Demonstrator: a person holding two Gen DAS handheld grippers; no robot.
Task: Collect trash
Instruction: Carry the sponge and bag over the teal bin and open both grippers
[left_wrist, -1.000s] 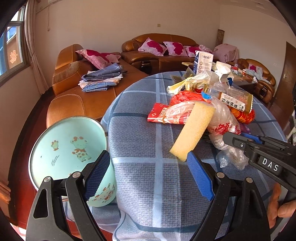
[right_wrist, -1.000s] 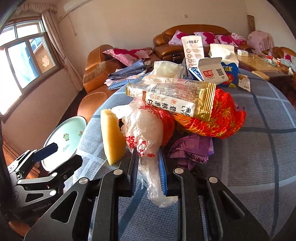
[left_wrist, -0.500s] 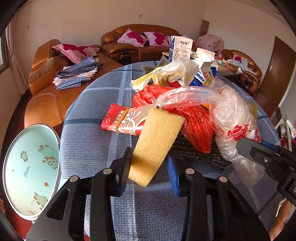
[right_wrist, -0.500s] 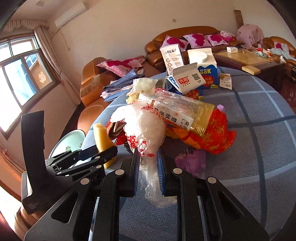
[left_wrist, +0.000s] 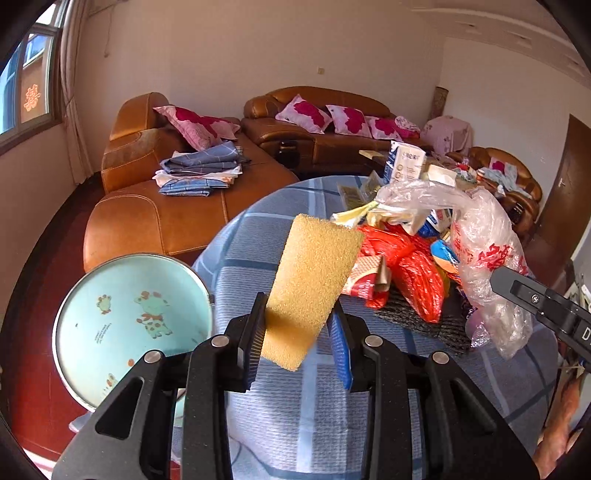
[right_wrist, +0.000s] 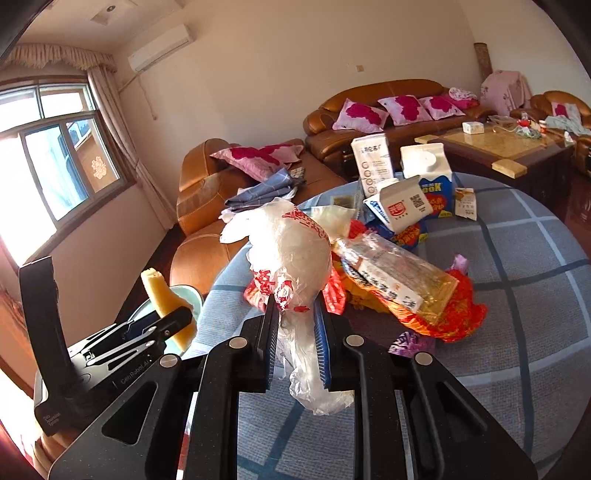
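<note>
My left gripper (left_wrist: 299, 325) is shut on a yellow sponge (left_wrist: 310, 284) and holds it above the table's left edge, beside the mint-green trash bin (left_wrist: 133, 325). The sponge (right_wrist: 166, 306) and left gripper also show at the lower left of the right wrist view. My right gripper (right_wrist: 295, 332) is shut on a clear plastic bag with red print (right_wrist: 291, 254), lifted off the table; the bag (left_wrist: 487, 258) also hangs at the right of the left wrist view. A pile of trash lies on the blue checked table (right_wrist: 517, 350): red wrappers (left_wrist: 406, 266), a noodle packet (right_wrist: 399, 280).
Milk cartons (right_wrist: 424, 177) and a white box (right_wrist: 371, 162) stand at the table's far side. A purple wrapper (right_wrist: 410, 341) lies near my right gripper. Brown leather sofas (left_wrist: 155, 214) with pillows and folded cloth sit behind the table; a coffee table (right_wrist: 498, 147) stands at the back right.
My left gripper closed on the sponge and lifted it up and left toward the bin. My right gripper raised the plastic bag higher off the pile.
</note>
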